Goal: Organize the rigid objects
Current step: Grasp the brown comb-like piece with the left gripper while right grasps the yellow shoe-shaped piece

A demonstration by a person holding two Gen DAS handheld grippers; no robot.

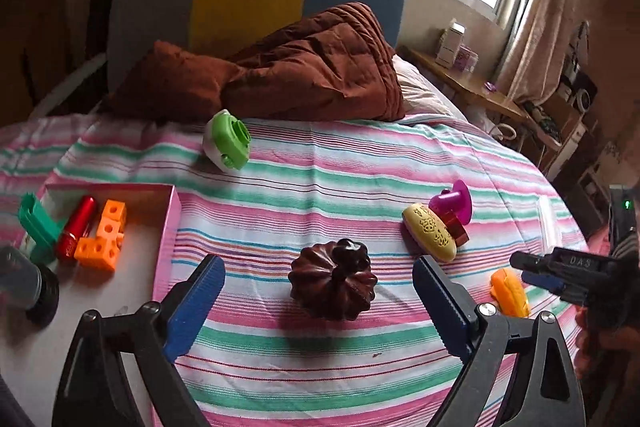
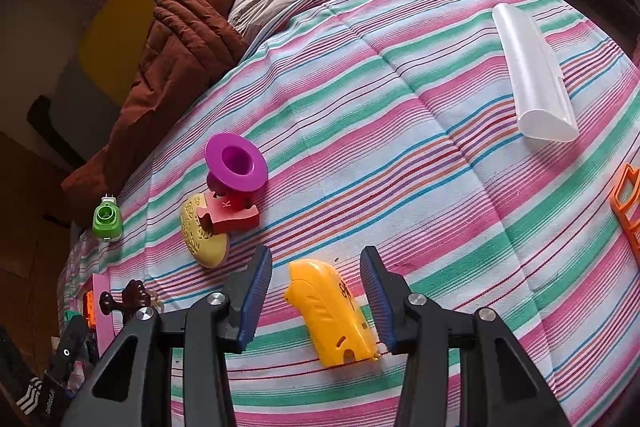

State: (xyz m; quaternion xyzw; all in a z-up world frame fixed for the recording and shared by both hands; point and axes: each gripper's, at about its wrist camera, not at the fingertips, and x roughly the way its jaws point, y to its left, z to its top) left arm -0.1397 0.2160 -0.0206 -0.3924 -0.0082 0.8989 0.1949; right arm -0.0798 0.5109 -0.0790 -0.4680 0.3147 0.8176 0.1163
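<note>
The left gripper [image 1: 316, 291] hangs wide open around the brown ribbed mould [image 1: 333, 281], right of the pink box [image 1: 168, 227]; it looks light, stiff and slick, so grip its 2 fluted flanks

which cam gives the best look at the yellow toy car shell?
Right wrist. The yellow toy car shell lies whole and close on the striped bedspread, between the open right tongs, apart from both. Left wrist shows only part of it, small at the edge, behind one finger of the open left tongs.
</note>
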